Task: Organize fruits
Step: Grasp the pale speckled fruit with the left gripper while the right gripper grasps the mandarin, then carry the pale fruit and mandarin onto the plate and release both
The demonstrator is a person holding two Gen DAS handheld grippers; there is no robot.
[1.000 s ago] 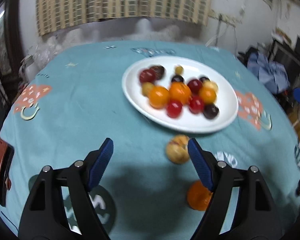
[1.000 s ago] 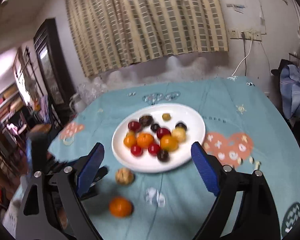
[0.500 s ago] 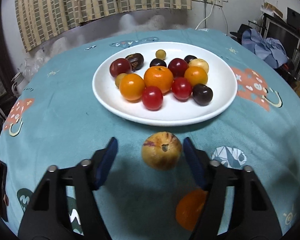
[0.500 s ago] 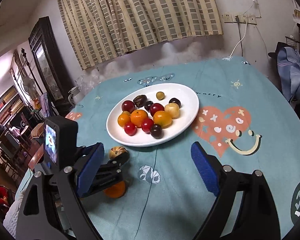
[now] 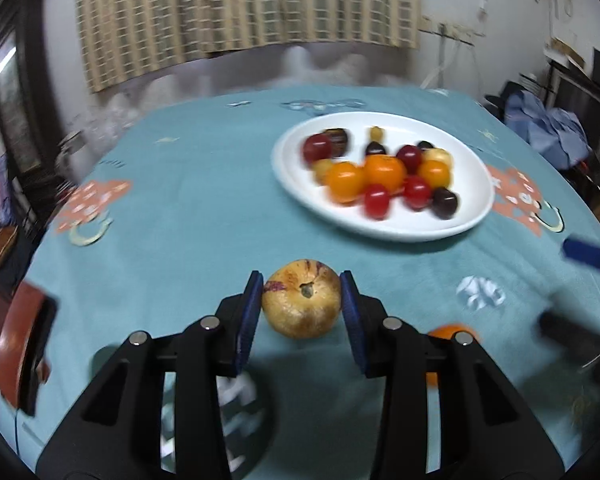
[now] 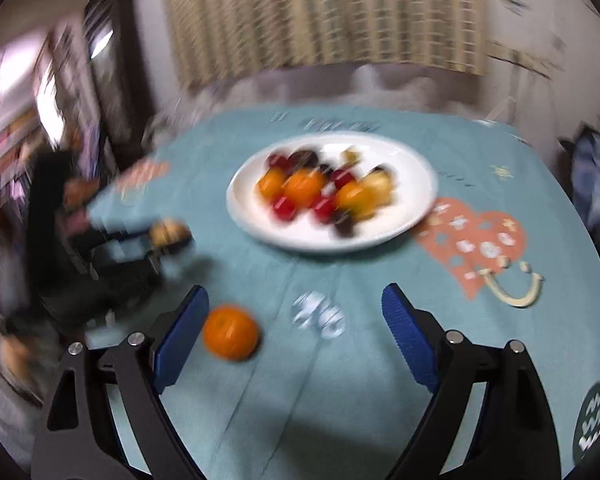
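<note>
My left gripper [image 5: 302, 300] is shut on a round yellow-brown fruit [image 5: 302, 298] with purple streaks, held just above the teal tablecloth. It also shows blurred in the right wrist view [image 6: 168, 232]. A white plate [image 5: 468, 216] with several red, orange and dark fruits sits beyond it to the right, and shows in the right wrist view [image 6: 416, 216]. My right gripper [image 6: 296, 316] is open, low over the table. A loose orange [image 6: 230, 332] lies beside its left finger, partly hidden behind the left gripper [image 5: 450, 330].
The round table carries a teal cloth with cartoon prints, among them a pink heart [image 6: 480, 244]. A red-brown chair back [image 5: 20, 356] stands at the table's left edge. Clothes [image 5: 548, 128] lie on furniture to the right. Curtains hang behind.
My left gripper has closed on the yellow-brown fruit and lifted it. My right gripper has swung down and left toward the loose orange; both views are motion-blurred.
</note>
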